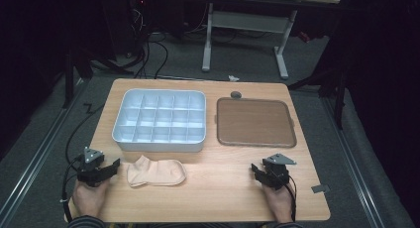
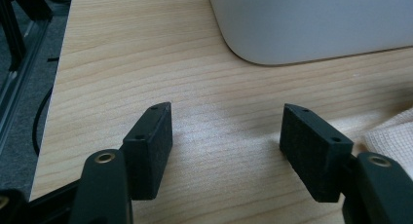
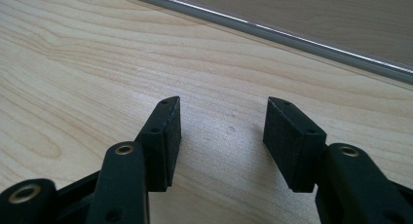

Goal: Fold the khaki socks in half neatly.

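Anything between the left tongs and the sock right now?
Nothing: bare wood. In the high view the left tongs sit just left of the sock, open. The left gripper view shows empty table between the pads, sock edge at right.

Left claw (image 2: 226, 136) jaws spread wide, nothing between them, low over bare wooden tabletop (image 2: 146, 53). White container (image 2: 311, 24), rounded corner, sits ahead, apart from the jaws. Cream knit sock (image 2: 392, 139) edge just beside the right-hand jaw. Dark floor and black cable past the tabletop's left edge.

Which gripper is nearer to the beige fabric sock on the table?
Left. The left gripper sits just beside the beige fabric sock; the right gripper is far off, across bare table.
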Demonstrator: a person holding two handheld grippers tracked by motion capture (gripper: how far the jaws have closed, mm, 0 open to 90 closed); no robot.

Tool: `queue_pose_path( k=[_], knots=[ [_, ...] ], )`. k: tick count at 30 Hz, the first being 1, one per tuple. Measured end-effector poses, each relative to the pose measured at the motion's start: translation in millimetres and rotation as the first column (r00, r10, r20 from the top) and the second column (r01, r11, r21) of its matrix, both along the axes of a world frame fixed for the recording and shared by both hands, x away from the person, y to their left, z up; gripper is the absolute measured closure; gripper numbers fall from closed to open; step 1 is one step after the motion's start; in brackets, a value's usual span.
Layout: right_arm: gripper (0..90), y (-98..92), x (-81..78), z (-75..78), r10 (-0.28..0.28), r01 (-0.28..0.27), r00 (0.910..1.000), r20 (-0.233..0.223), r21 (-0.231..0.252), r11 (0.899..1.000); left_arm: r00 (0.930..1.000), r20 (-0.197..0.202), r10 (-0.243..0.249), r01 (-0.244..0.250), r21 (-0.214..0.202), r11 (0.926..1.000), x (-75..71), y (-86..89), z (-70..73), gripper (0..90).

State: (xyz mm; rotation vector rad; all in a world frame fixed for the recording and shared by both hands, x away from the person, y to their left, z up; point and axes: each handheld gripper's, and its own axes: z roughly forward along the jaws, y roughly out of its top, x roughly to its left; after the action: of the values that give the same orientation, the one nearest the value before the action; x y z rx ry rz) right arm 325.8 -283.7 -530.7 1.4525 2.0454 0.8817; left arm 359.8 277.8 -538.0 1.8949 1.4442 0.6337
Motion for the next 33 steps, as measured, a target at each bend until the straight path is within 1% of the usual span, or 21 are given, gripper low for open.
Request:
queue_pose_path(
  k=[24, 28, 33],
  knots=[
    [46.7, -0.5, 0.2, 0.0, -0.004, 0.004, 1.0, -0.003, 0.005, 1.0, 1.0, 0.0, -0.001, 0.001, -0.001, 1.0, 0.0, 0.0, 0.0, 37.3],
    [46.7, 0.2, 0.1, -0.1, -0.004, 0.004, 1.0, 0.001, -0.004, 1.0, 1.0, -0.001, 0.001, -0.001, -0.002, 1.0, 0.0, 0.0, 0.1, 37.3],
    [46.8, 0.1, 0.2, 0.0, -0.003, 0.003, 1.0, 0.0, -0.002, 1.0, 1.0, -0.001, 0.001, -0.001, -0.002, 1.0, 0.0, 0.0, 0.1, 37.2]
  ],
)
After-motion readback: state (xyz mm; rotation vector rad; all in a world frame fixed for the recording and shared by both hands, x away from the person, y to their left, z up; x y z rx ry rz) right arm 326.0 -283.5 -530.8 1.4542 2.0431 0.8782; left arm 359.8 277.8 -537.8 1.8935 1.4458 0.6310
